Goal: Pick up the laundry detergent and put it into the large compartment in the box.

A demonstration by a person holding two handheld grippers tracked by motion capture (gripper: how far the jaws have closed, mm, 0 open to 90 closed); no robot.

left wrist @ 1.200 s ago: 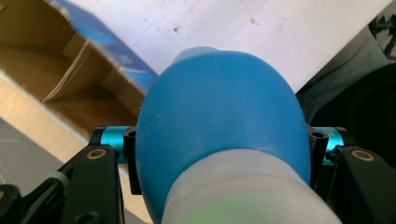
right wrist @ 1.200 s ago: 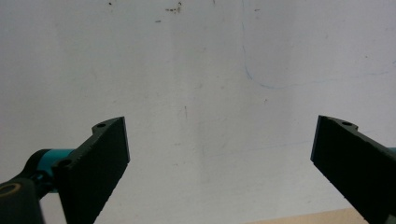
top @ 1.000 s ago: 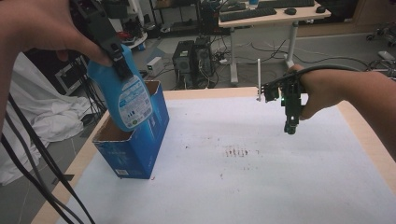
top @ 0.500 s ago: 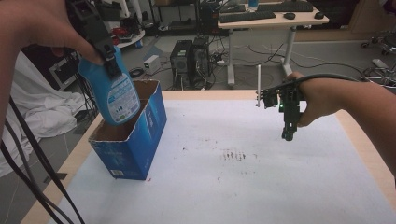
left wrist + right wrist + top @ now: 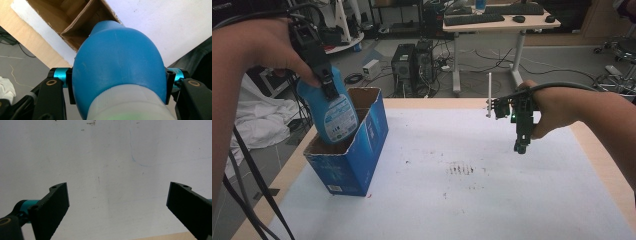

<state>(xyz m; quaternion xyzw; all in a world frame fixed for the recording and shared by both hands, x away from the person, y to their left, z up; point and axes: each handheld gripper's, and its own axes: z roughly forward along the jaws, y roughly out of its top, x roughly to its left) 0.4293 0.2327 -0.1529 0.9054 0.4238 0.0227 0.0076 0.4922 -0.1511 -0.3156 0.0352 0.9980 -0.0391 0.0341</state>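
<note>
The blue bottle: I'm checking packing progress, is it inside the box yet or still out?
Partly in. The blue bottle, tilted and clamped by the left gripper, has its lower end below the rim of the open blue box.

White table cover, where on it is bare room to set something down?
The white cover lies bare from the blue box across to its right edge, apart from a few small dark marks mid-table. The right gripper hangs open above the far right part. It is crowded only at the left, where the left gripper holds the blue bottle in the box's opening.
</note>
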